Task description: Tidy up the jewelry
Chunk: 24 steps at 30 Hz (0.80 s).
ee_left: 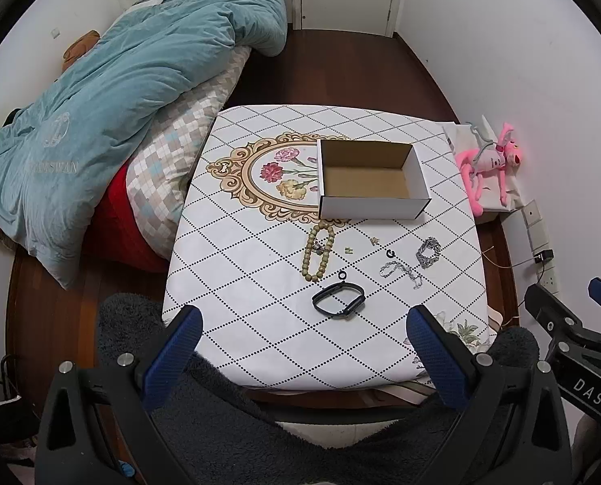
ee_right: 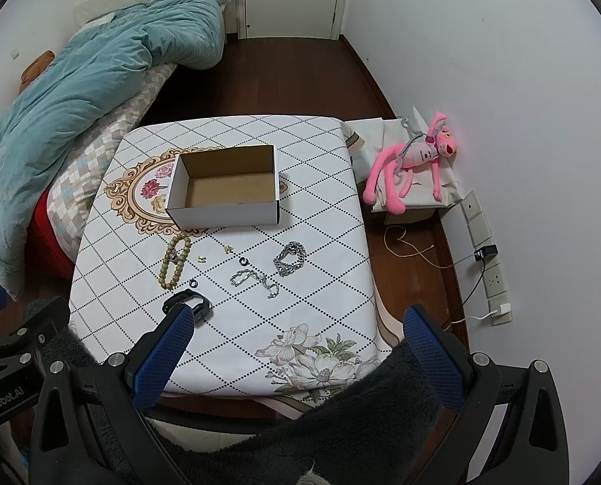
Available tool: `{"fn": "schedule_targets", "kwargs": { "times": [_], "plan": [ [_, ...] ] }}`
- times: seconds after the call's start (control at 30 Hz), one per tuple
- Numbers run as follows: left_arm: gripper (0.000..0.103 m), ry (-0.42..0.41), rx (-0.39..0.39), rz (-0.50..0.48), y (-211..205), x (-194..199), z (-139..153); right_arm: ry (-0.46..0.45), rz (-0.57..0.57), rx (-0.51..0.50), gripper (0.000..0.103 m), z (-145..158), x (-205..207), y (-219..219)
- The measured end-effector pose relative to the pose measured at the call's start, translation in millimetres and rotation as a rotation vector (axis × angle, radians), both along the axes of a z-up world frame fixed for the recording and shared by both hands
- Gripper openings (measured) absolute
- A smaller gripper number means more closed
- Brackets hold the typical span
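Observation:
An open white cardboard box (ee_left: 371, 206) (ee_right: 223, 212) stands empty on the patterned table (ee_left: 260, 323) (ee_right: 320, 283). In front of it lie a tan bead bracelet (ee_left: 318, 252) (ee_right: 174, 260), a black band (ee_left: 338, 304) (ee_right: 187, 303), two silver chain pieces (ee_left: 428, 252) (ee_right: 290, 258) (ee_left: 401, 273) (ee_right: 256, 279), two small black rings (ee_left: 342, 275) (ee_left: 391, 253) and small gold pieces (ee_left: 374, 240). My left gripper (ee_left: 304, 323) is open and empty, near the table's front edge. My right gripper (ee_right: 296, 323) is open and empty, above the table's near right corner.
A bed with a teal duvet (ee_left: 98, 121) (ee_right: 58, 101) lies left of the table. A pink plush toy (ee_left: 490, 161) (ee_right: 413, 161) rests on a box to the right, by the wall. Wall sockets and cables (ee_right: 482, 258) run along the right wall. Dark wooden floor (ee_left: 341, 72) lies beyond.

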<state>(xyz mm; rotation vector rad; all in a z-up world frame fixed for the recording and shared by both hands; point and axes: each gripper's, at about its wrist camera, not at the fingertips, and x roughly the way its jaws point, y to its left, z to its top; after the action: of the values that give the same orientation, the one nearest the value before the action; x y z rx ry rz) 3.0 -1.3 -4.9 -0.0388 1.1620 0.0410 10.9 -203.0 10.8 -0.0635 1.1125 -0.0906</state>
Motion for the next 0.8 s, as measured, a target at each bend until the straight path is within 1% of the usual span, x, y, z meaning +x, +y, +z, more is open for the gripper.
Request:
{"fn": "schedule_targets", "kwargs": {
  "times": [0.33, 0.8],
  "plan": [
    [0.103, -0.014, -0.001, -0.004, -2, -1, 7, -0.015, -0.007, 0.0, 0.103, 11, -2, -1],
    [0.103, -0.018, -0.003, -0.003, -3, -1, 12, -0.017, -0.008, 0.0, 0.103, 13, -3, -2]
  ]
}}
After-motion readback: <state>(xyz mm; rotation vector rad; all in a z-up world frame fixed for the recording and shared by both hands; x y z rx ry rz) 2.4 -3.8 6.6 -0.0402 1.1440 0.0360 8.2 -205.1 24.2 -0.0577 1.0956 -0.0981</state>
